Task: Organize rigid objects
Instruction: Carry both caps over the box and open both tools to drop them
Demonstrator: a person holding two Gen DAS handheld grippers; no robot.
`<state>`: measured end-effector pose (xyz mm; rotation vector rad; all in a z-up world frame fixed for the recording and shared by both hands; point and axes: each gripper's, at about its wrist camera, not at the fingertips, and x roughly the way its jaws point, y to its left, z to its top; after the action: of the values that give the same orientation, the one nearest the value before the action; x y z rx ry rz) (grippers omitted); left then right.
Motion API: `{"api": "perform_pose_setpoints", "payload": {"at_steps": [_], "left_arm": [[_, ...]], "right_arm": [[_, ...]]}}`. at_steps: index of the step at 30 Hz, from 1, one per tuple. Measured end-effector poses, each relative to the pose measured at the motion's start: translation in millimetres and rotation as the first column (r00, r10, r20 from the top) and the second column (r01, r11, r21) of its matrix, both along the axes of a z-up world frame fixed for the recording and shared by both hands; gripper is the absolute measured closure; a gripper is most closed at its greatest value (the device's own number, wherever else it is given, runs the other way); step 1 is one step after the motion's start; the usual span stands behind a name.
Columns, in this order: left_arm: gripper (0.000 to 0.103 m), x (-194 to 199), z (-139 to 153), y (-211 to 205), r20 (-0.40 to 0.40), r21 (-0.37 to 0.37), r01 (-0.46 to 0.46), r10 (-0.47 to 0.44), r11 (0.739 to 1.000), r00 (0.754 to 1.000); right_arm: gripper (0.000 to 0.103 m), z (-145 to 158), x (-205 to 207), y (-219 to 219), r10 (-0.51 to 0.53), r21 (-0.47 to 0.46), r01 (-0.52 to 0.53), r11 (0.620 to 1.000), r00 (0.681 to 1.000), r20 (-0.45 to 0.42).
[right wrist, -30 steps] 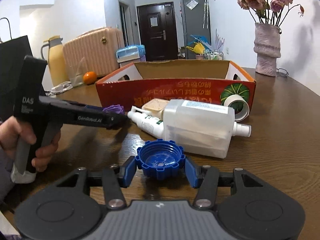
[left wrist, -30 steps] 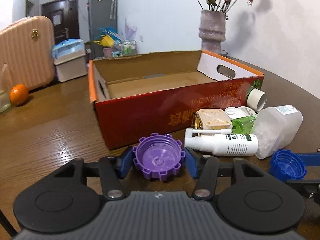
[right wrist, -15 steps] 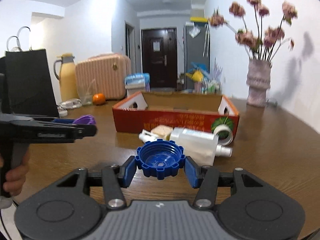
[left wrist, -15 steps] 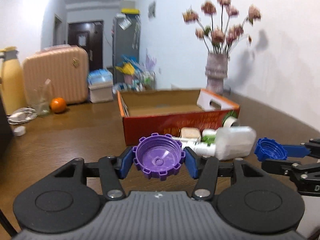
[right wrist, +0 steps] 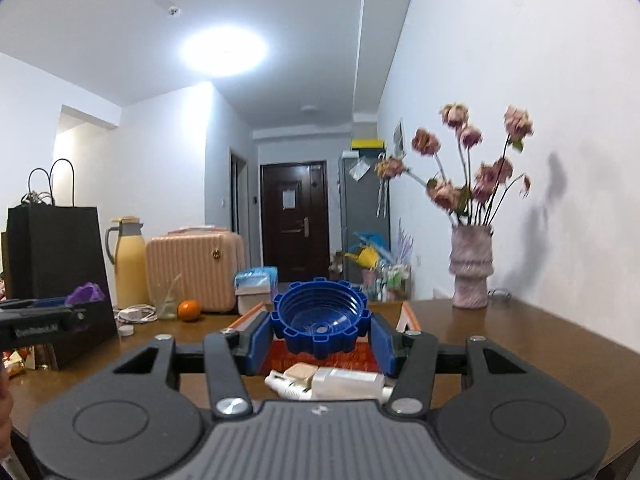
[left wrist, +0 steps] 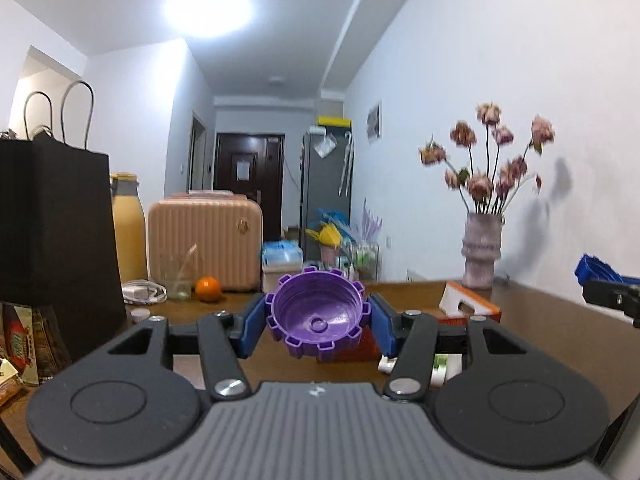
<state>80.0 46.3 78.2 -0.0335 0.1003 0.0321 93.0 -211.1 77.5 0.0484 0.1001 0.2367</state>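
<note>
Clamped between the blue pads of my left gripper (left wrist: 318, 326) is the purple cap (left wrist: 318, 316), open side facing me, held up above the table (left wrist: 560, 340). Through the left wrist camera, the red box (left wrist: 470, 308) shows just behind and below the cap, only its orange-edged end flap clear. A white bottle (left wrist: 442, 370) peeks out under my right-hand finger link. Far right, my other gripper comes into view with the blue cap (left wrist: 596, 270) at its tip. A vase (left wrist: 482, 252) of dried flowers stands on the table by the wall; to the left are a black bag (left wrist: 56, 232), a yellow jug (left wrist: 128, 228), a glass and an orange (left wrist: 208, 289).

From the right wrist camera, my right gripper (right wrist: 320, 330) grips the blue cap (right wrist: 320, 322) the same way, pads pressed on its toothed rim, open side toward me. Below it lie the red box (right wrist: 324, 358) and, nearer me, the white bottles (right wrist: 332, 384) side by side on the table (right wrist: 520, 340). At the left edge my left gripper (right wrist: 82, 300) shows with the purple cap (right wrist: 86, 292) at its tip, in front of the black bag (right wrist: 56, 256).
</note>
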Motion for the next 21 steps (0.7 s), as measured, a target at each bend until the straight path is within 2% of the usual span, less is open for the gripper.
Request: {"api": "perform_pose_setpoints", "payload": {"at_steps": [6, 10, 14, 18, 21], "left_arm": [[0.048, 2, 4, -3, 0.016, -0.004, 0.022, -0.022, 1.000, 1.000], [0.048, 25, 2, -4, 0.006, 0.011, 0.023, -0.023, 1.000, 1.000], [0.048, 65, 4, -5, 0.005, 0.039, 0.017, -0.017, 0.999, 1.000], [0.048, 120, 5, -9, -0.005, 0.082, 0.022, -0.021, 0.996, 1.000], [0.048, 170, 6, -8, -0.034, 0.075, 0.045, -0.043, 0.996, 0.999]], "right_arm": [[0.052, 6, 1, -4, -0.007, -0.008, 0.007, 1.000, 1.000, 0.006], [0.052, 10, 24, -5, 0.048, -0.001, -0.048, 0.999, 0.999, -0.001], [0.052, 17, 71, -7, 0.086, -0.003, -0.087, 0.996, 0.996, -0.023], [0.052, 21, 128, -6, 0.095, -0.034, -0.097, 0.995, 0.994, -0.057], [0.052, 21, 177, -6, 0.098, -0.060, -0.104, 0.993, 0.991, -0.094]]}}
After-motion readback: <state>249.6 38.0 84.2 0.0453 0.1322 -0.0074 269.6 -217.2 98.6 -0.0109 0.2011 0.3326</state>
